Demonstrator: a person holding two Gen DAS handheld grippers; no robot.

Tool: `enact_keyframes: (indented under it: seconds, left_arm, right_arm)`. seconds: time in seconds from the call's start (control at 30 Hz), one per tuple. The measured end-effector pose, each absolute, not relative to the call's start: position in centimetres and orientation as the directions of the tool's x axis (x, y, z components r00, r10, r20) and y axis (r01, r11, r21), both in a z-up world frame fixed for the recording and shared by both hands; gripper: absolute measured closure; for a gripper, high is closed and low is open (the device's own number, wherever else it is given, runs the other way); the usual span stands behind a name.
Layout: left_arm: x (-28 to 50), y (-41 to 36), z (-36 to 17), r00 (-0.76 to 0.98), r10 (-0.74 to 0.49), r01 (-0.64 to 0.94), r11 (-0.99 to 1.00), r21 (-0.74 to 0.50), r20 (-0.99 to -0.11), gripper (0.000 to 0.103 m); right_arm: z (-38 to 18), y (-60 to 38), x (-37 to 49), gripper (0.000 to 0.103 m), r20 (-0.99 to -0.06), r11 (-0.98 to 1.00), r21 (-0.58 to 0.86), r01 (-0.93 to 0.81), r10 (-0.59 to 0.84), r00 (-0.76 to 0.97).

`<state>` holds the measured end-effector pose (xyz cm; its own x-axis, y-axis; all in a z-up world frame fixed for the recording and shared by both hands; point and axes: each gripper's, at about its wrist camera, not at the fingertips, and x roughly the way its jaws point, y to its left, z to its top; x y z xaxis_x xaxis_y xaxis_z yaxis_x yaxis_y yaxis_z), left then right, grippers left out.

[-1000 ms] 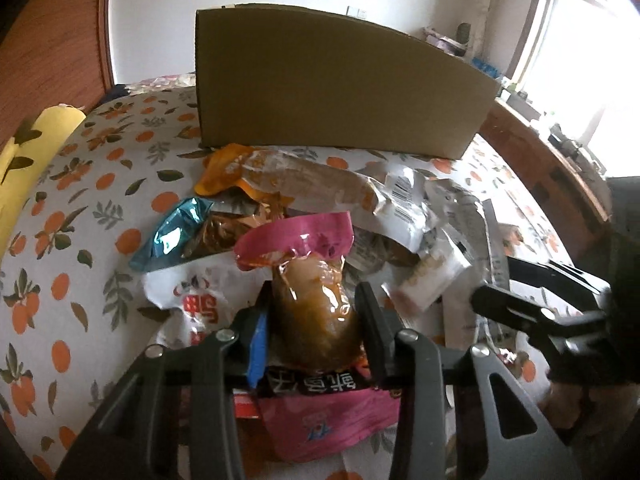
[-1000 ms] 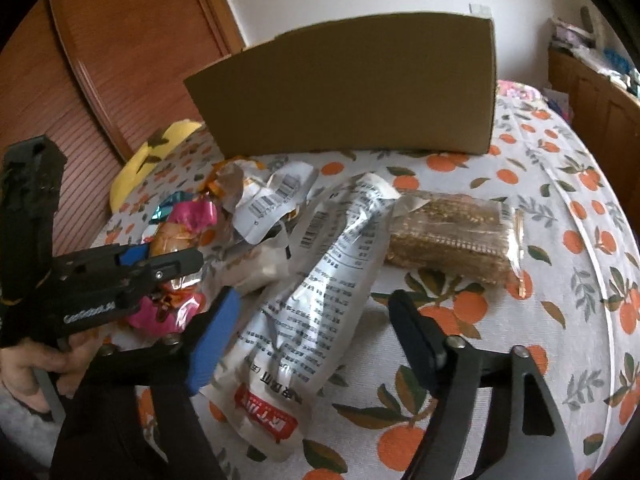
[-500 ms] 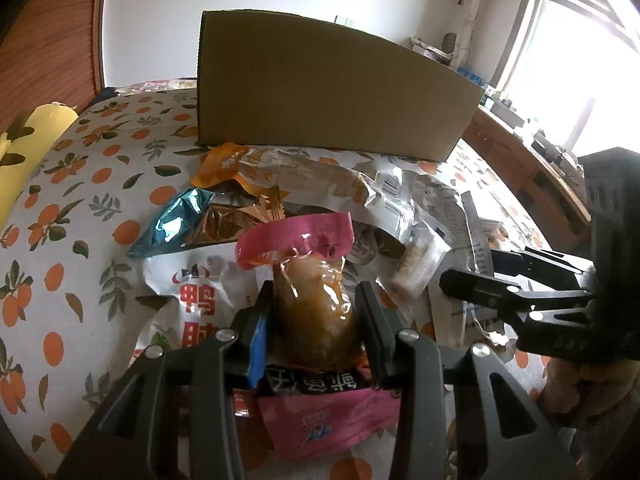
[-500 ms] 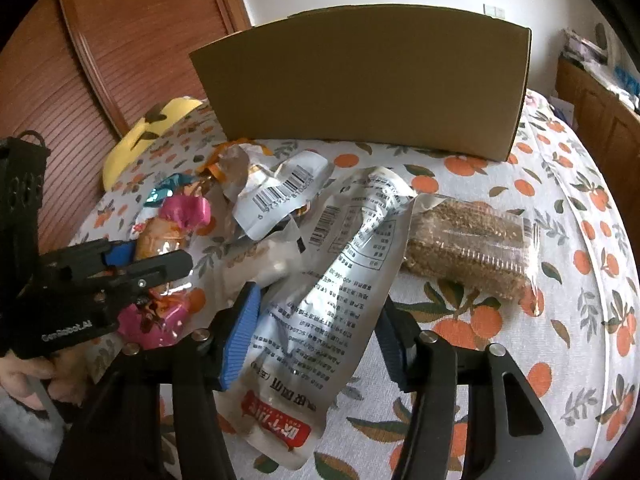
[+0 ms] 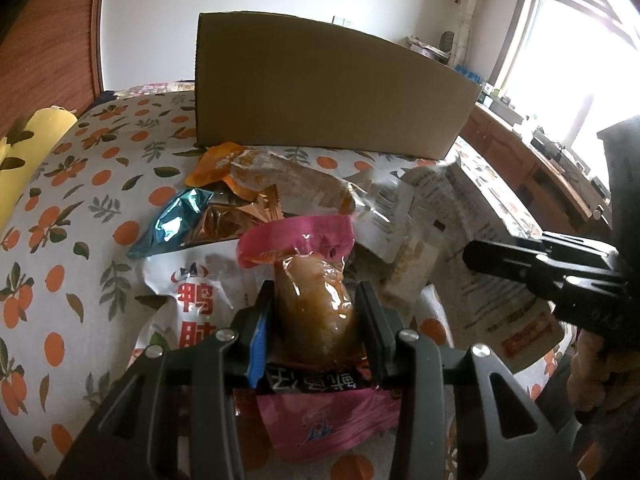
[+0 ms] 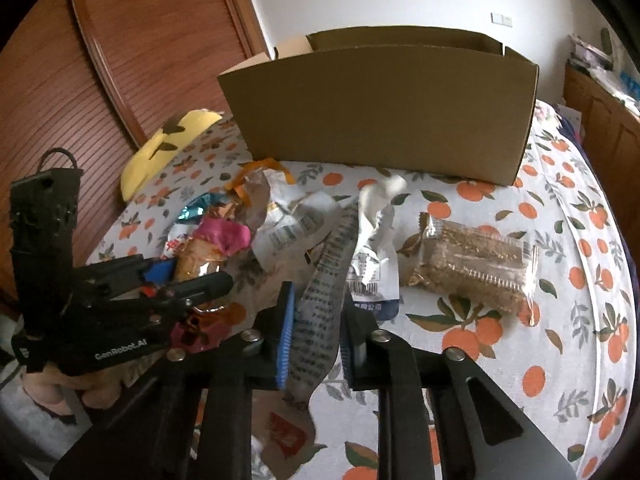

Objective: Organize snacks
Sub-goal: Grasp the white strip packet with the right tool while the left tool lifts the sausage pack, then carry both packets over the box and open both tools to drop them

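My left gripper (image 5: 316, 304) is shut on a pink snack pack (image 5: 316, 300) with a brown piece inside, held above the snack pile. It also shows in the right wrist view (image 6: 188, 276), with the pink pack (image 6: 224, 236) in it. My right gripper (image 6: 318, 312) is shut on a long silver printed pouch (image 6: 324, 280) and lifts it off the cloth. An open cardboard box (image 6: 380, 116) stands behind the pile; it also shows in the left wrist view (image 5: 320, 92).
A clear pack of brown bars (image 6: 472, 264) lies right of the pile. A teal wrapper (image 5: 172, 220), an orange pack (image 5: 216, 164) and a white red-lettered bag (image 5: 192, 292) lie on the orange-print cloth (image 5: 80, 184). A yellow pillow (image 6: 168, 144) lies far left.
My right gripper closed on the long silver pouch and lifted it, folding it between the fingers. My left gripper kept hold of the pink pack and rose slightly.
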<state>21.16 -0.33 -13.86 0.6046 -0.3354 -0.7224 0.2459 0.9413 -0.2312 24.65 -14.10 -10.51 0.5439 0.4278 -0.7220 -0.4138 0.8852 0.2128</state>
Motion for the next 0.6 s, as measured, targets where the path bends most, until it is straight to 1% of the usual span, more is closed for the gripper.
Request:
enact_keyframes:
  seconds: [0.23, 0.6]
  left_arm:
    - [20.4, -0.4, -12.9, 0.613, -0.358, 0.262, 0.933, -0.246, -0.704, 0.065]
    - [19.4, -0.3, -9.5, 0.659, -0.378, 0.296, 0.925, -0.238, -0.651, 0.065]
  right_arm:
    - [-9.3, -15.1, 23.7, 0.09, -0.706, 0.893, 0.189, -0.408, 0.412, 0.575]
    - [-7.0, -16.5, 23.1, 0.09, -0.673, 0.895, 0.188, -0.404, 0.417, 0.61]
